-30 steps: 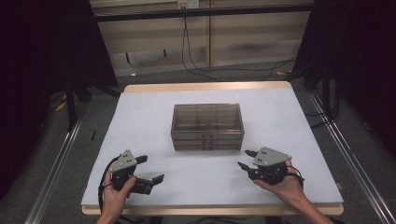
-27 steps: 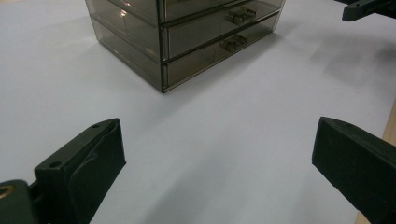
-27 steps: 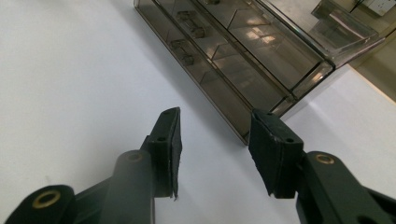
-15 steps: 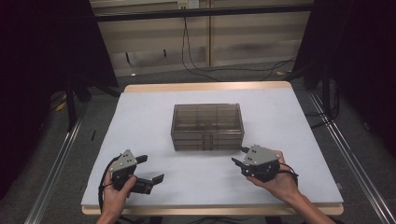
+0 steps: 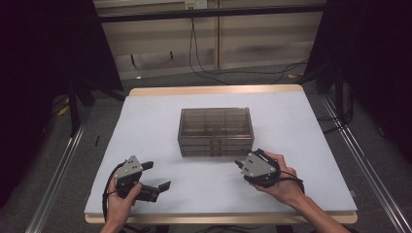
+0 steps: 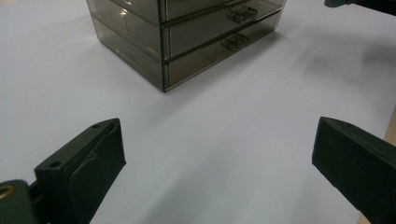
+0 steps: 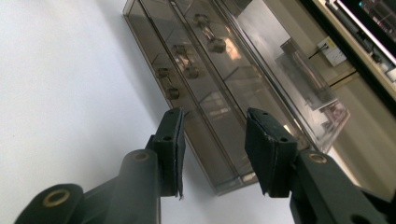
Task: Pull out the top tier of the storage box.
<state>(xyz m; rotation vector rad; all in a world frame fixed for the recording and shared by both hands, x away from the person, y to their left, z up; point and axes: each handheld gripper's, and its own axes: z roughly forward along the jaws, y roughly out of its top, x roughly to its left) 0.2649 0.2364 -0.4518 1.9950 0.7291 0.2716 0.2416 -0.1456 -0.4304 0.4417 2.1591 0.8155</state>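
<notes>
While 1 smoky drawer box (image 5: pixel 215 131) w/ 3 drawers sits, L gripper (image 5: pixel 150 175) fingers apart, R gripper (image 5: pixel 239 164) fingers narrowing, empty.

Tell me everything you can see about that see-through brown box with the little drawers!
The drawer box looks like smoky brown see-through plastic. It stands upright in the middle of the white table. Three flat drawers are stacked in it, each with a small clear handle at the front, and all look pushed in. What is inside is too dim to tell. Nothing touches it except the table; the right gripper points at its front, close by, jaws apart.
</notes>
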